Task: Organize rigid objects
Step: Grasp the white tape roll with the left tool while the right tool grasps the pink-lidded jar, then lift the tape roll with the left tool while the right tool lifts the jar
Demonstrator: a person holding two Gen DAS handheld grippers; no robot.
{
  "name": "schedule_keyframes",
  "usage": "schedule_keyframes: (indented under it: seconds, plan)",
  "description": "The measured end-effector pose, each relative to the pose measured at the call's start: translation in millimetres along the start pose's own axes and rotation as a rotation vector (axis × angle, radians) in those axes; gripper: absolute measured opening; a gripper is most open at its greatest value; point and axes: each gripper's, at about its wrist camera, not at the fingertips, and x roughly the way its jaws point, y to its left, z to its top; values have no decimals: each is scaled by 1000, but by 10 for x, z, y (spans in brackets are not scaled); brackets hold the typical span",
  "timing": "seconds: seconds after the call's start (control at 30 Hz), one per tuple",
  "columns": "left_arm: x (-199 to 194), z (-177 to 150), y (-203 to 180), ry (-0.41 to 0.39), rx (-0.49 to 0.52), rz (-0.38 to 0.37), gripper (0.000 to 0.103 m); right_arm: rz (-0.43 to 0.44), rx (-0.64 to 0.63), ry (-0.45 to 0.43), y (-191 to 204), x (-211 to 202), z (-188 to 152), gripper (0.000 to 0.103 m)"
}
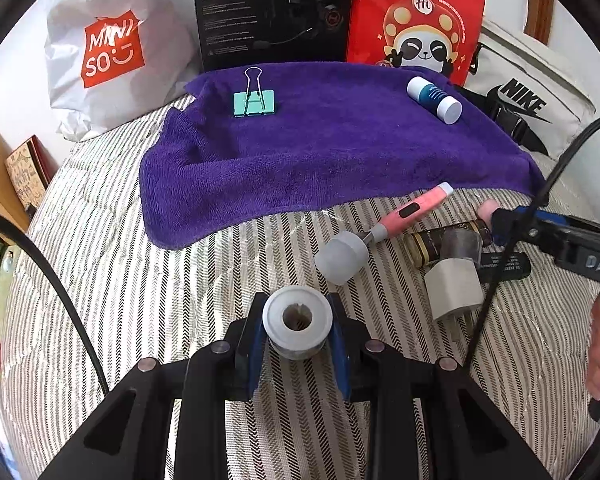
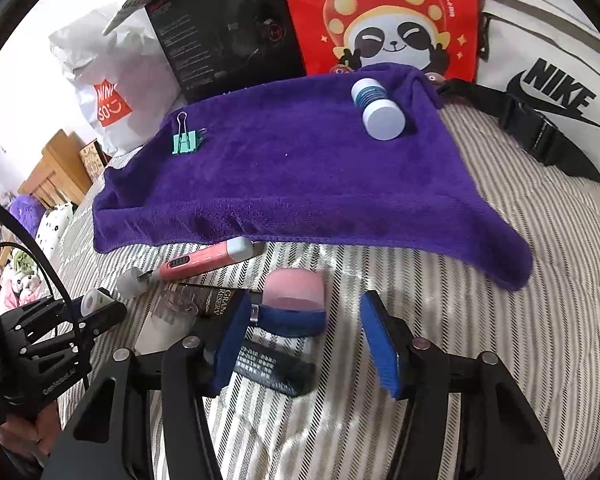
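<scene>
My left gripper is shut on a short white cylinder with a hole in its end, held just above the striped bedspread. In the right wrist view the same gripper appears at the far left. My right gripper stands open around a stubby pink and blue object; the left pad is close to it and the right pad is clearly apart. A purple towel carries a teal binder clip and a blue and white bottle.
Beside my right gripper lie a pink handheld device with a frosted cap, a dark labelled bottle, a black tube and a white plug adapter. A black box, a red panda bag and white bags line the back.
</scene>
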Motion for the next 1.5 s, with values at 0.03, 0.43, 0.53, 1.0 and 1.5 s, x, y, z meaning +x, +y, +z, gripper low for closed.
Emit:
schedule_keyframes:
  seconds: [0.03, 0.43, 0.53, 1.0, 1.5]
  plan:
    - [-2, -5, -2, -3, 4, 1, 28, 1, -2, 4, 11, 27, 0, 51]
    - [-21, -37, 3, -24, 8, -4, 28, -84, -52, 13, -96, 45, -11, 37]
    - [-25, -44, -3, -30, 10, -3, 28, -120, -92, 9, -34, 68, -25, 37]
    - [-22, -30, 14, -36, -2, -19, 27, -164, -159, -2, 42, 79, -41, 36]
    - [-44, -94, -36, -91, 10, 10, 28, -156, -178, -63, 41, 50, -139, 37]
